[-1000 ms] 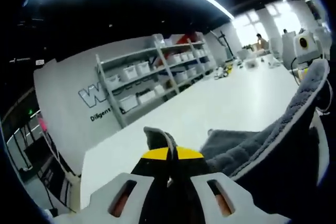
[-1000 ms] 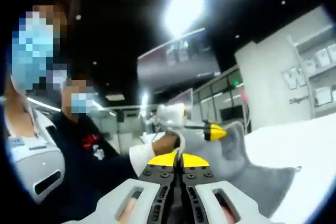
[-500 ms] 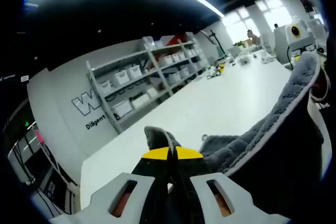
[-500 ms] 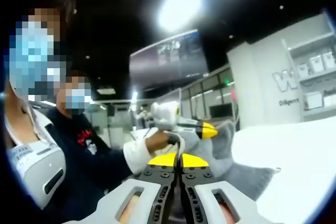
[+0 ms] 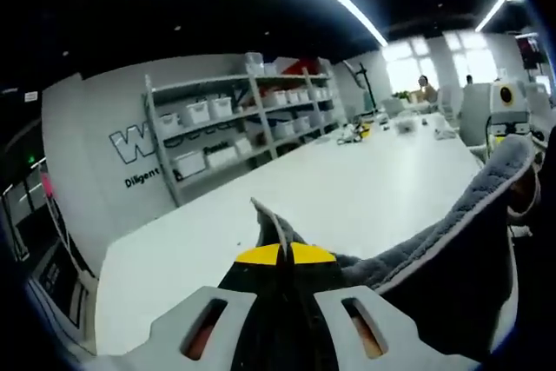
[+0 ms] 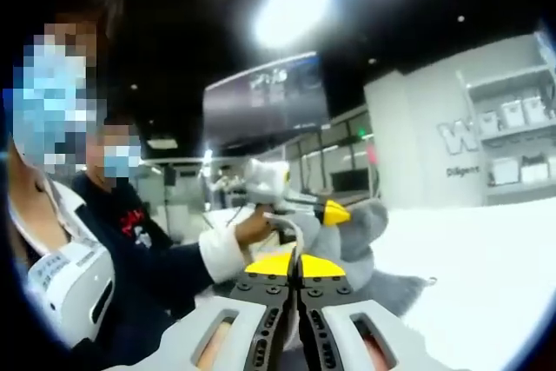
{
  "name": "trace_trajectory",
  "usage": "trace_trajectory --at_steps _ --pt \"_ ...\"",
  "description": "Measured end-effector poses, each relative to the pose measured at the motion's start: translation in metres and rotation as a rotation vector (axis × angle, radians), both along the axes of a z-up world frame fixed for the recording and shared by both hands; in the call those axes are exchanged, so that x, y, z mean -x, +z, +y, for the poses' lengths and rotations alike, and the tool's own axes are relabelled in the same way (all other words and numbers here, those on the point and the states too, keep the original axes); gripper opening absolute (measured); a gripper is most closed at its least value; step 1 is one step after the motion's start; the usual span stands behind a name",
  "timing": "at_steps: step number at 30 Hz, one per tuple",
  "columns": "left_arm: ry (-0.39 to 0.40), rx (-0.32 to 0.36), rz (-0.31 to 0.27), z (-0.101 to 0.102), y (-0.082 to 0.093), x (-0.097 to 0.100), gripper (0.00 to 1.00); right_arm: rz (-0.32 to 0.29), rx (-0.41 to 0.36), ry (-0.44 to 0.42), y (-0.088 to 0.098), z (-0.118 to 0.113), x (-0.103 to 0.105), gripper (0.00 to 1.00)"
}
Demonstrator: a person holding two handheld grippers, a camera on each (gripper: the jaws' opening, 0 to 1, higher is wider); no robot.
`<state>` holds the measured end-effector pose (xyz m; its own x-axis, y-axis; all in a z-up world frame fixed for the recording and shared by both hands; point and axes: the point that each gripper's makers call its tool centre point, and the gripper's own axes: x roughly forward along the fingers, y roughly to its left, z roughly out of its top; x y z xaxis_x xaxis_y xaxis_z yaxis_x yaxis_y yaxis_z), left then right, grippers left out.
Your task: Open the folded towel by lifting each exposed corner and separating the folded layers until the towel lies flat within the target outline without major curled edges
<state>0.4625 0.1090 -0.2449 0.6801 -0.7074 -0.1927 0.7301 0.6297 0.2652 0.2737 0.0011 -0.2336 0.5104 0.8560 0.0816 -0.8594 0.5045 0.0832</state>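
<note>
The grey towel (image 5: pixel 452 232) hangs in the air, stretched between my two grippers above the white table (image 5: pixel 347 188). My left gripper (image 5: pixel 282 255) is shut on one corner, and a tip of grey cloth (image 5: pixel 268 219) sticks up past its yellow jaw ends. From there the towel's pale-edged border climbs to the right, up to its far corner (image 5: pixel 521 149). In the right gripper view, my right gripper (image 6: pixel 296 265) is shut on the towel (image 6: pixel 365 232). Beyond it a hand (image 6: pixel 248 228) holds the left gripper (image 6: pixel 334 211), pinched on the opposite corner.
Shelving with white bins (image 5: pixel 243 119) stands against the far wall. Small items and a white machine (image 5: pixel 504 97) lie at the table's far end. Two people (image 6: pixel 130 241) stand close on the left of the right gripper view. The table (image 6: pixel 486 258) spreads out to the right.
Both grippers keep their hold on the towel. Both views have swung a little, and the towel's held corners have stayed raised and apart above the table.
</note>
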Motion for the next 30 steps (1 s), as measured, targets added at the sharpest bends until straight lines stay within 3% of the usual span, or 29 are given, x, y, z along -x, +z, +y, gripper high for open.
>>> trace_trajectory --at_steps 7,19,30 --pt "-0.016 -0.012 -0.011 -0.023 0.012 -0.003 0.01 -0.03 0.02 -0.033 0.006 -0.015 0.002 0.0" --pt "-0.066 0.047 0.029 -0.055 0.026 -0.008 0.01 -0.058 0.039 -0.135 0.018 -0.049 -0.002 0.0" --pt "-0.112 0.075 0.057 -0.086 0.036 -0.014 0.02 -0.106 0.115 -0.217 0.022 -0.07 -0.006 0.0"
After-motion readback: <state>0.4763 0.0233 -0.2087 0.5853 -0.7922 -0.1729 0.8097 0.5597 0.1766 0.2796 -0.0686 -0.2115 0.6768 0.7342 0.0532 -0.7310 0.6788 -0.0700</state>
